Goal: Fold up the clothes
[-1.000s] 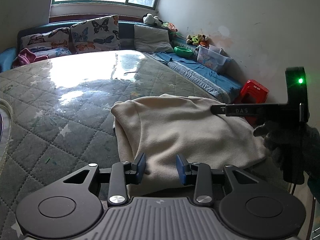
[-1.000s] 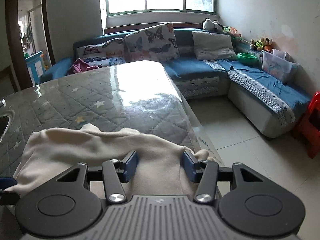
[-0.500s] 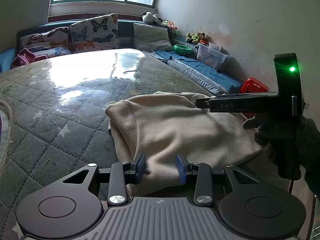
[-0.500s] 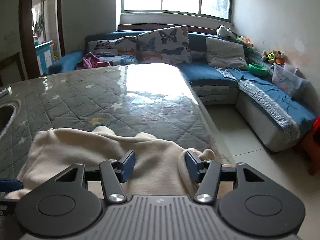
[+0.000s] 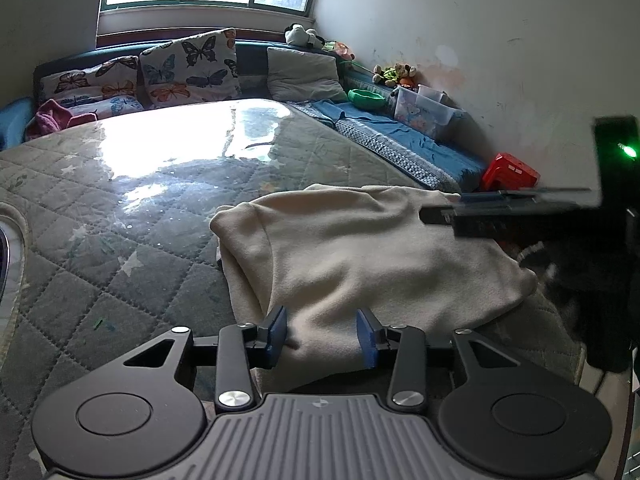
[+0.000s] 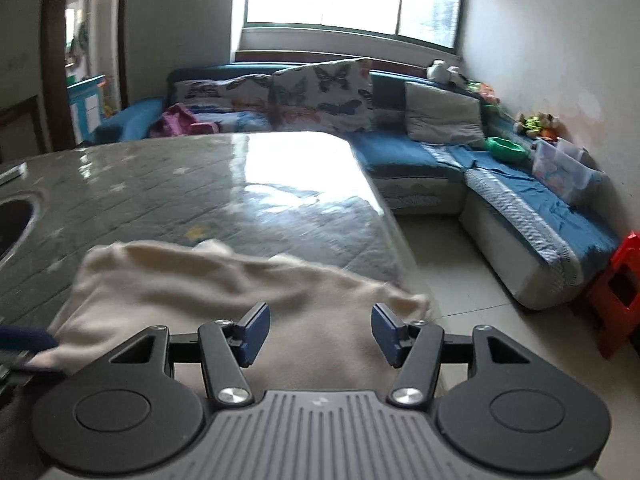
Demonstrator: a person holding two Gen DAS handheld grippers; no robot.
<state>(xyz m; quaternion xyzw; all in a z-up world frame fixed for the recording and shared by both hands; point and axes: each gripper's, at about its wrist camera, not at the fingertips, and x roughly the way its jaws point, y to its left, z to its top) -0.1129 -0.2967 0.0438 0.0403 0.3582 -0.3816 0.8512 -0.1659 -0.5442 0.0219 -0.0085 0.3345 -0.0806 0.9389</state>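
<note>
The left hand-held gripper [image 5: 322, 334] hovers released, its blue-padded jaws apart over the near edge of a soft, fleecy cream garment [image 5: 360, 252] lying rumpled on the glossy quilted, star-patterned table [image 5: 120, 216]. The right hand-held gripper [image 6: 320, 330] is released too, over the garment's blurred far side. Its tips appear only as a dark smeared bar in the left view.

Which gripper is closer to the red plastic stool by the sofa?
Right. The right gripper is over the cream garment's edge toward the red stool; the left gripper sits farther away across it.
</note>
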